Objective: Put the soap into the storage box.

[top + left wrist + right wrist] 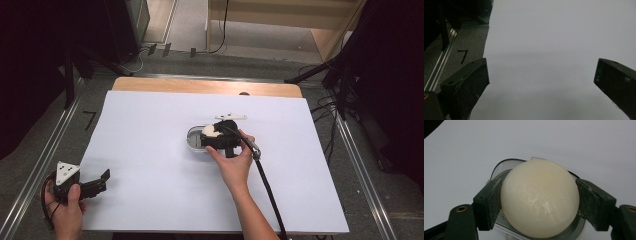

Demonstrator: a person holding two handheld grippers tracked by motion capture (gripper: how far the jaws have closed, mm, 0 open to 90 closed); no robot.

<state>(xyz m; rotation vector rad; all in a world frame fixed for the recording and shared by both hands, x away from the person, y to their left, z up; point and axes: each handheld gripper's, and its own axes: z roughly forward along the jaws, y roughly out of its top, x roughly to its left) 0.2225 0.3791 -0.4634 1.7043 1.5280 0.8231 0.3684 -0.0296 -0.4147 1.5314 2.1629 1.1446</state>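
Now right tongs (pixel 539 202) tight around cream soap (pixel 539 198); left tongs (pixel 541 85) wide, empty.

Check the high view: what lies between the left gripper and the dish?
Nothing: only bare white table sheet separates the left gripper from the dish, seen in the high view.

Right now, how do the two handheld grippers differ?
The right gripper is shut on a cream ball above a clear oval dish at mid-table; the left gripper stands open, holding nothing, at the white sheet's near-left edge. Both have black jaws and sit in a hand.
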